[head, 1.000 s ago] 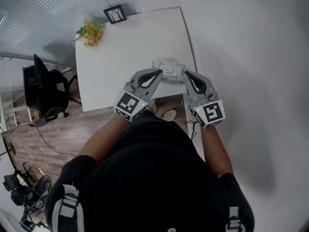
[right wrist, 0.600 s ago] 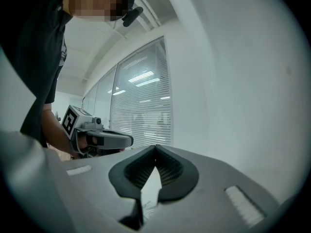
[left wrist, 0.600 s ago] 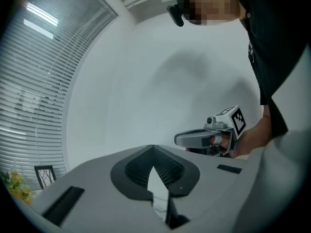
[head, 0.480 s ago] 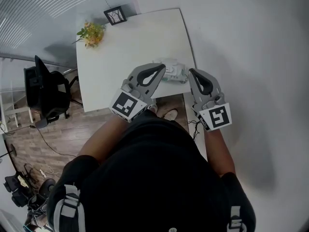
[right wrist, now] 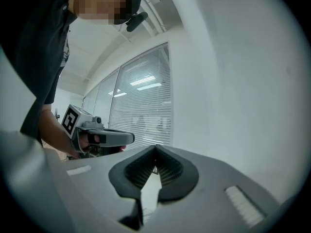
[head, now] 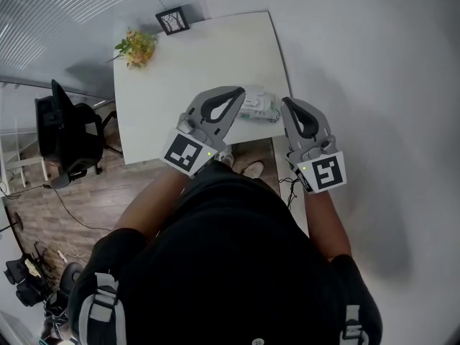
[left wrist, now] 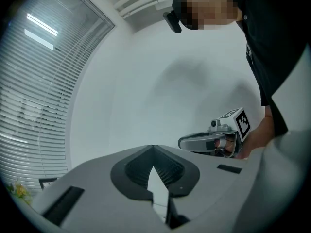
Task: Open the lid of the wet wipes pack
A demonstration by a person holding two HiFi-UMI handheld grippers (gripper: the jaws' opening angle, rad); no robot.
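The wet wipes pack (head: pixel 260 108), white with a pale green label, lies near the front right corner of the white table (head: pixel 194 70). It is too small in the head view to tell how its lid stands. My left gripper (head: pixel 239 92) is held above the table just left of the pack, shut and empty. My right gripper (head: pixel 286 104) hangs just right of the pack, also shut with nothing in it. Neither touches the pack. In the left gripper view my left gripper (left wrist: pixel 153 148) faces a bare wall, with the right gripper (left wrist: pixel 214 141) beside it. The right gripper view has my right gripper (right wrist: pixel 155 150) facing the left gripper (right wrist: pixel 99 137).
A bunch of yellow flowers (head: pixel 135 47) and a small black picture frame (head: pixel 171 20) stand at the table's far left corner. A black chair (head: pixel 68 135) stands on the wooden floor to the left. A white wall runs along the table's right side.
Both grippers have risen from the pack and drawn slightly apart. The pack stays on the table and now shows between them.
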